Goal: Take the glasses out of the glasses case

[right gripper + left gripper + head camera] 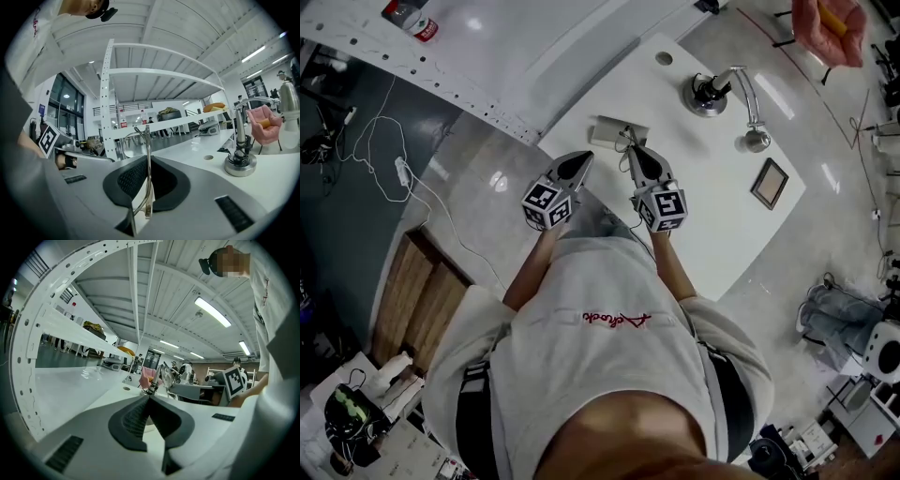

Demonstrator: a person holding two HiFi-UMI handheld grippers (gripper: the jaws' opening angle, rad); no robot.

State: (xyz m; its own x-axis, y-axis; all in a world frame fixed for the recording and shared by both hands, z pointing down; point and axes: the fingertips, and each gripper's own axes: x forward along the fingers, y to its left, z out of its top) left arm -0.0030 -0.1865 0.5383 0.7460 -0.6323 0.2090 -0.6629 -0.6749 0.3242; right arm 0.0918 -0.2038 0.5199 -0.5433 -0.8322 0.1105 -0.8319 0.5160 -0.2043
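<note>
The pale glasses case point(607, 132) lies on the white table near its front edge. My right gripper point(635, 153) is just in front of it, shut on thin metal-framed glasses point(627, 141). In the right gripper view one arm of the glasses point(148, 183) runs up between the closed pads of that gripper point(148, 158), and a lens ring point(127, 143) stands beyond the tips. My left gripper point(584, 161) hovers beside the right one at the table's edge, and in its own view its jaws point(149, 397) are shut with nothing between them. From there a lens point(167, 372) shows ahead.
A chrome faucet point(714, 92) stands on the table behind the case, with a round hole point(664, 58) further back. A small framed square point(770, 183) lies to the right. White shelving point(140, 75) rises at the table's left side. A cable point(394, 169) trails on the floor.
</note>
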